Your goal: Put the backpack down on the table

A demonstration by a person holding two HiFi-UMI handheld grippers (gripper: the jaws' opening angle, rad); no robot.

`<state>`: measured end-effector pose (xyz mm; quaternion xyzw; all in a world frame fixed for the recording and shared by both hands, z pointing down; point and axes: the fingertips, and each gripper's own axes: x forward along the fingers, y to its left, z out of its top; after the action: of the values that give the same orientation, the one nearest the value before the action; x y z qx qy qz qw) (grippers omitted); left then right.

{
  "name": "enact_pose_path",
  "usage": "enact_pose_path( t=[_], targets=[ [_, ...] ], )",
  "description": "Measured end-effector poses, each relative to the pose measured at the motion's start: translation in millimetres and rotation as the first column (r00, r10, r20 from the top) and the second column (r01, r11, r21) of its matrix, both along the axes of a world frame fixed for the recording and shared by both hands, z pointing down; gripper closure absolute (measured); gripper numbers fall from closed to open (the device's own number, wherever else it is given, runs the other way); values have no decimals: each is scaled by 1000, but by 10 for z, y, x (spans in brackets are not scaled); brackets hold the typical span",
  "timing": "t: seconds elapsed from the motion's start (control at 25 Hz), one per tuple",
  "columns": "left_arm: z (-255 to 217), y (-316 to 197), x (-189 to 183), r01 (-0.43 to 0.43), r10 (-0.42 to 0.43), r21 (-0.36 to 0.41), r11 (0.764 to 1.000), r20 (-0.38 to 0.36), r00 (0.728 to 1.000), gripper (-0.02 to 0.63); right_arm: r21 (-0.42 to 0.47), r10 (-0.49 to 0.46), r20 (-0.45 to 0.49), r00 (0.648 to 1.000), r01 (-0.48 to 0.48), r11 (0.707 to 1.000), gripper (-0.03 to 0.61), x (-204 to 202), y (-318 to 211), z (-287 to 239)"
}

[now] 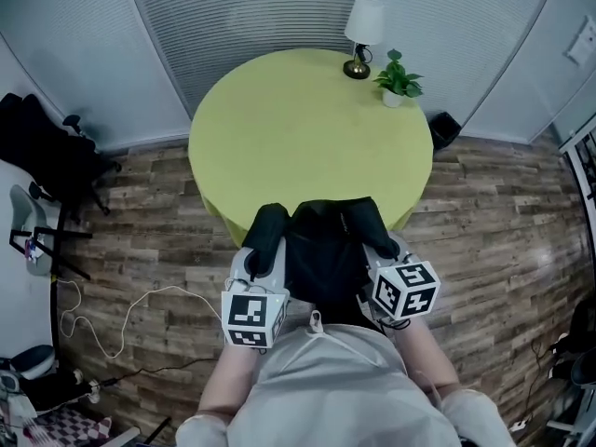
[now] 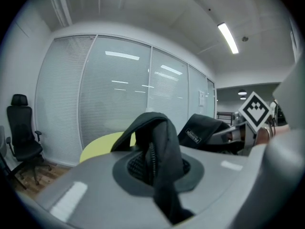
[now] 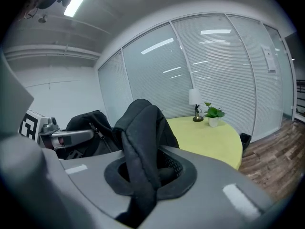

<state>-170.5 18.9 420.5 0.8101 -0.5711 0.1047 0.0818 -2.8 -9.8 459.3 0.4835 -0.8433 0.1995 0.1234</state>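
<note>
We carry the black backpack [image 1: 326,254] just at the near edge of the round yellow table [image 1: 279,128], left gripper [image 1: 260,266] and right gripper [image 1: 380,264] each clamped on a shoulder strap [image 1: 266,231], tabletop straight ahead, equally near both.

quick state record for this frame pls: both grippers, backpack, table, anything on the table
left gripper: shut on left strap
right gripper: shut on right strap
backpack: black, hanging from both straps in front of the person, at the table's near edge
table: round, yellow-green top
on table: lamp and potted plant, side by side at the far edge
task status: backpack not yet set down, as far as the head view shows
</note>
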Motion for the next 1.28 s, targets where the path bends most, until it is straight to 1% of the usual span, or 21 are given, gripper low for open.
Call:
enact_pose_path(
  t=[0.24, 0.48, 0.6, 0.8, 1.08, 1.28],
  targets=[
    [-99, -771, 78, 73, -73, 8, 997, -2, 997, 580, 15, -88, 30, 996, 87, 996, 540, 71, -904, -86],
    [-104, -1656, 240, 146, -146, -10, 989, 8, 989, 578, -1, -165, 29, 986, 165, 986, 540, 180, -1873, -89],
    [-54, -2030, 331, 172, -172, -27, 985, 13, 985, 578, -13, -198, 21, 980, 198, 980, 540, 220, -2283, -51],
    [-62, -2551, 349, 212, -212, -29, 977, 16, 977, 578, -6, -244, 18, 970, 244, 970, 540, 229, -2856, -64],
    [-22, -3132, 245, 203, -202, -41, 978, 23, 979, 578, -14, -238, 5, 971, 238, 971, 540, 136, -3420, -56],
    [-32, -3583, 129, 157, -156, -44, 987, 30, 987, 578, -18, -187, -1, 982, 187, 982, 540, 40, -3815, -69]
  ],
)
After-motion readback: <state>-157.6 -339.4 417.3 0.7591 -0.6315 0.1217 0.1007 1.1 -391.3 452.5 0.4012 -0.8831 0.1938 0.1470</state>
